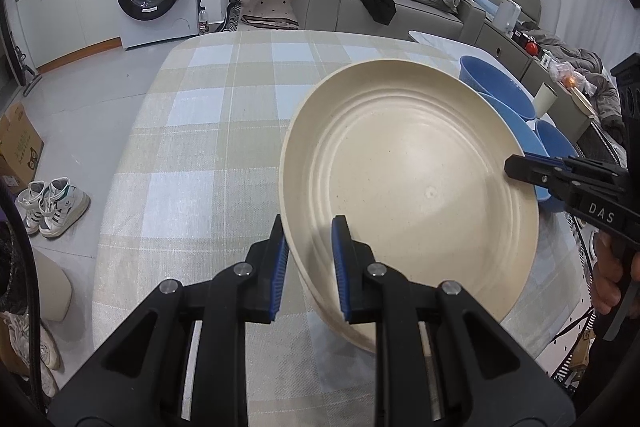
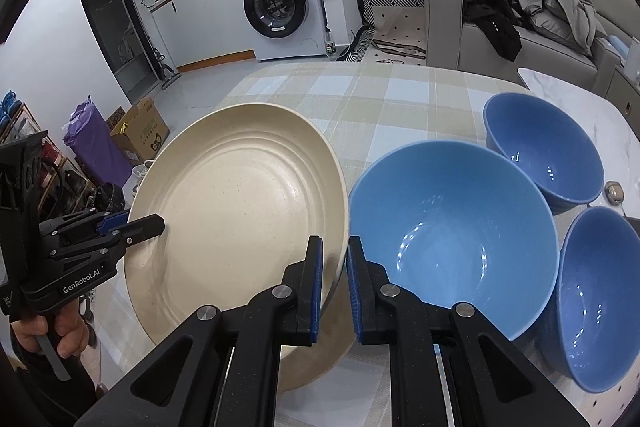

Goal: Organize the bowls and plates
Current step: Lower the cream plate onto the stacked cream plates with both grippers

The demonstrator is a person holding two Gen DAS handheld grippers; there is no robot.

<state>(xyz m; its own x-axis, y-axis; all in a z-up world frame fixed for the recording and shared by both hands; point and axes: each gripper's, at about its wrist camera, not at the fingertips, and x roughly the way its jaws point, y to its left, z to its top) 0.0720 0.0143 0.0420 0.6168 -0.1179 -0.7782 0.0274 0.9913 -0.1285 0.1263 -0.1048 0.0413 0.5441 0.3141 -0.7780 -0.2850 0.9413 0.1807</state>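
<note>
Straddling the near-left rim of the cream plate, the left gripper has one blue-padded finger outside the rim and one over the plate's inner slope; a visible gap remains on the inner side, so I judge the fingers apart rather than clamped, though the rim may touch the outer pad. The plate lies directly ahead of this claw and slightly to its right, tilted, with its far edge raised toward the blue bowls; from the underside edge seen in the left wrist view there may be a second plate beneath it, but I cannot tell. The plate sits over the checked tablecloth toward the table's near-left part, its left rim close to the table's left edge. Moving right, the right gripper meets the plate's opposite rim, one finger inside the plate and the other in the narrow gap between plate and the large blue bowl; its fingers stand close on the rim yet a sliver of space shows, so whether it grips is unclear. Both claws are equally near the plate, on opposite ends of one diameter, so the coming move probably turns on that left-to-right axis. Further right, two smaller blue bowls stand near the table's right edge, one behind the other, just beside the large bowl.
</note>
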